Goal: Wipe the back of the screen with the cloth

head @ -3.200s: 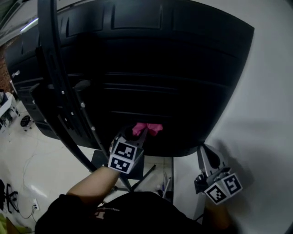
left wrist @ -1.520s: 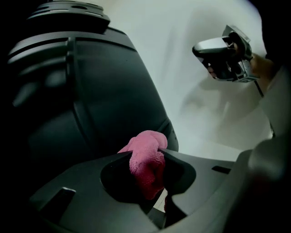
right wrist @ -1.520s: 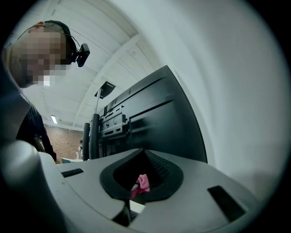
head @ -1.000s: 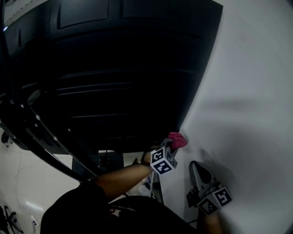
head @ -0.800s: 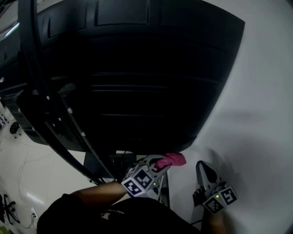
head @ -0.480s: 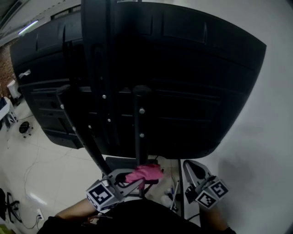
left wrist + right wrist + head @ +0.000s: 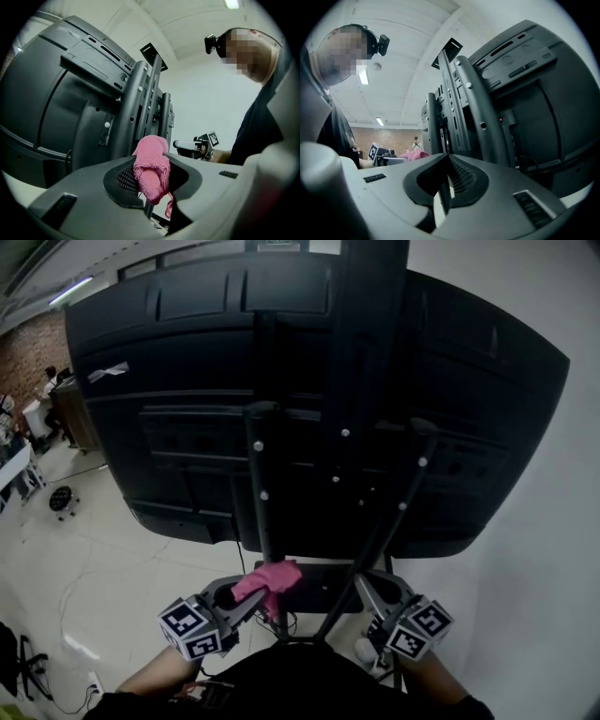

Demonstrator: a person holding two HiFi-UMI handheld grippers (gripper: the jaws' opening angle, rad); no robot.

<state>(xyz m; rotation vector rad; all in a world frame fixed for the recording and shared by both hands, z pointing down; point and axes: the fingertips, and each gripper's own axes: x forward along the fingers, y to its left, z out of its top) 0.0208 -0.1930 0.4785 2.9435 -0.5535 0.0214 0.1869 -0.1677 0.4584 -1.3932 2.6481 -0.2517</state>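
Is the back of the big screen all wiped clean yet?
Not that I can see. Done: the left tongs are shut on the pink cloth. In hand: the cloth sits low by the stand, below the screen and not on it. The right tongs are shut and empty. Left: the wiping itself. The dark back shows no marks, so I can't tell how much is clean.

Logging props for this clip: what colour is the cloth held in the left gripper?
Pink. The cloth shows best in the left gripper view.
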